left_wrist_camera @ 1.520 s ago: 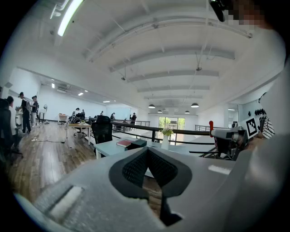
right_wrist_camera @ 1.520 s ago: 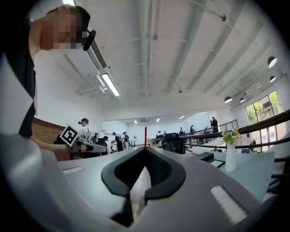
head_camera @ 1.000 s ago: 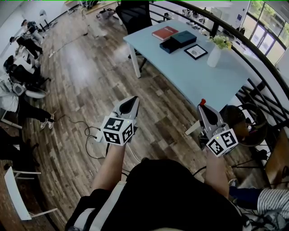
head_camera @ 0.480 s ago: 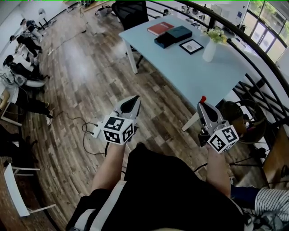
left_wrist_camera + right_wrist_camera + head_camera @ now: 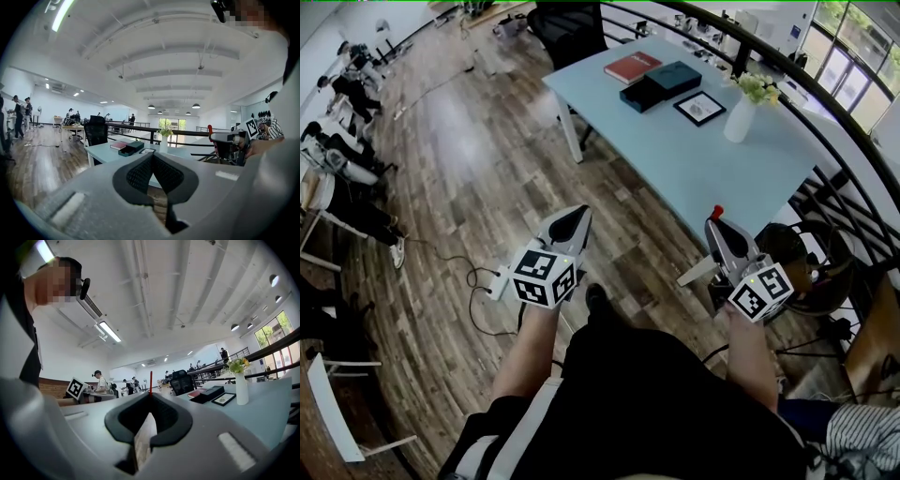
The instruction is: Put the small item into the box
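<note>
A small red item (image 5: pixel 718 212) sticks out of the tips of my right gripper (image 5: pixel 719 223), which is shut on it; in the right gripper view it shows as a thin red strip (image 5: pixel 150 382) above the gripper's (image 5: pixel 150 398) closed tips. The dark box (image 5: pixel 661 86) lies open on the light blue table (image 5: pixel 703 159), far ahead of both grippers, and also shows as a box (image 5: pixel 211 392) in the right gripper view. My left gripper (image 5: pixel 578 214) hangs over the wooden floor, shut (image 5: pixel 152 156) and holding nothing.
On the table are a red book (image 5: pixel 630 67), a framed picture (image 5: pixel 699 108) and a white vase with flowers (image 5: pixel 741 112). A black chair (image 5: pixel 570 23) stands at the far end. A curved railing (image 5: pixel 825 103) runs to the right. Cables (image 5: pixel 483 281) lie on the floor.
Both grippers keep about the same pose, the red item still held. The view has shifted a little, so the table now sits slightly further left.
</note>
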